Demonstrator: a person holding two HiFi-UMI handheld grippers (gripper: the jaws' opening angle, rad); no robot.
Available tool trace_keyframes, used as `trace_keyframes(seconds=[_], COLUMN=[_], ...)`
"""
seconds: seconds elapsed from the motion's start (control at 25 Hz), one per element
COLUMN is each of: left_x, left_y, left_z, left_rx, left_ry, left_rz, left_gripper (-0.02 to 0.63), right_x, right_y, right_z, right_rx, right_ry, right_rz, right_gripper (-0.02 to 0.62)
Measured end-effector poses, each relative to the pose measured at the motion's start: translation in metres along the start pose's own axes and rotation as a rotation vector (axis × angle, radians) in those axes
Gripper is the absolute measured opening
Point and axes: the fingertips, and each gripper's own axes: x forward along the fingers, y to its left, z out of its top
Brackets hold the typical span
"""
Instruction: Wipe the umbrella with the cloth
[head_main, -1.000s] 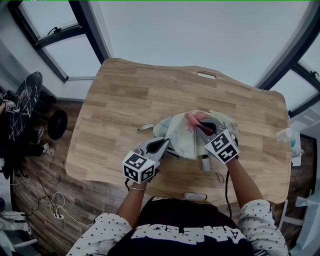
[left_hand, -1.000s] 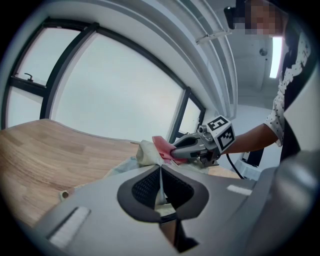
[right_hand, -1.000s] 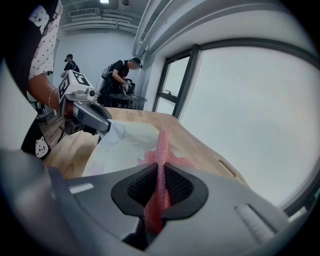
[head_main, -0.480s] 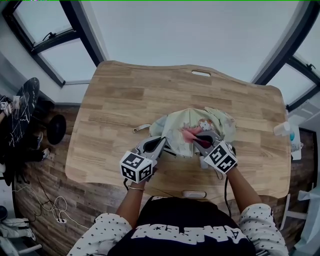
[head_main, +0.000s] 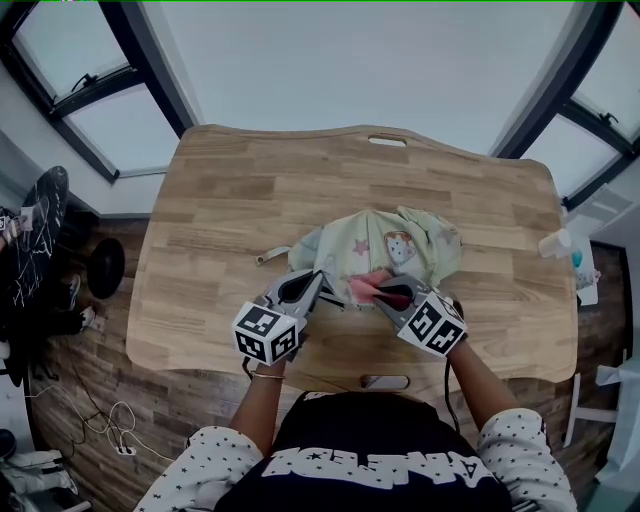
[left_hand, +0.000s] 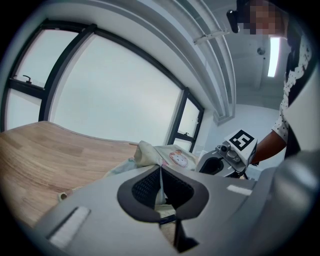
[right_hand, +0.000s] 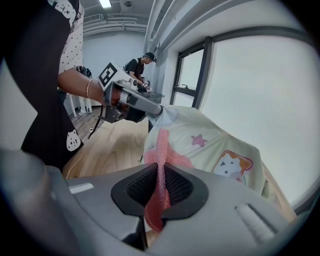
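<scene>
A pale green umbrella (head_main: 385, 250) with cartoon prints lies crumpled on the wooden table (head_main: 230, 200). My left gripper (head_main: 312, 287) is shut on the fabric at the umbrella's near left edge (left_hand: 159, 192). My right gripper (head_main: 385, 292) is shut on a pink cloth (head_main: 365, 288), which rests on the umbrella's near side. In the right gripper view the cloth (right_hand: 161, 165) runs up between the jaws onto the umbrella (right_hand: 215, 147), and the left gripper (right_hand: 159, 111) pinches the fabric just beyond. In the left gripper view, the right gripper's body is at the right, by the umbrella (left_hand: 165, 155).
A loose strap end (head_main: 270, 256) lies on the table left of the umbrella. A small white bottle (head_main: 553, 243) stands at the table's right edge. The table has cutout handles at its far (head_main: 387, 141) and near (head_main: 385, 382) edges. Another person (right_hand: 140, 67) stands in the background.
My right gripper has pulled the pink cloth across the umbrella toward me and to the left, uncovering more of the printed fabric. The left gripper has held still on the umbrella.
</scene>
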Motion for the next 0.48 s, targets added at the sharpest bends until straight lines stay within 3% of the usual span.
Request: trace_keyframes(seconds=[0.28, 0.48], left_x=[0.000, 0.000], left_y=[-0.003, -0.006], left_z=[0.000, 0.001], left_rx=[0.002, -0.004], left_ry=[0.007, 0.010], left_rz=[0.005, 0.020], left_gripper=[0.003, 0.003], right_x=[-0.005, -0.029], right_y=[0.022, 0.011], right_z=[-0.006, 0.026], right_rx=[-0.058, -0.142], right_ry=[0.038, -0.005], right_rz=[0.079, 0.072], right_gripper=[0.051, 0.049])
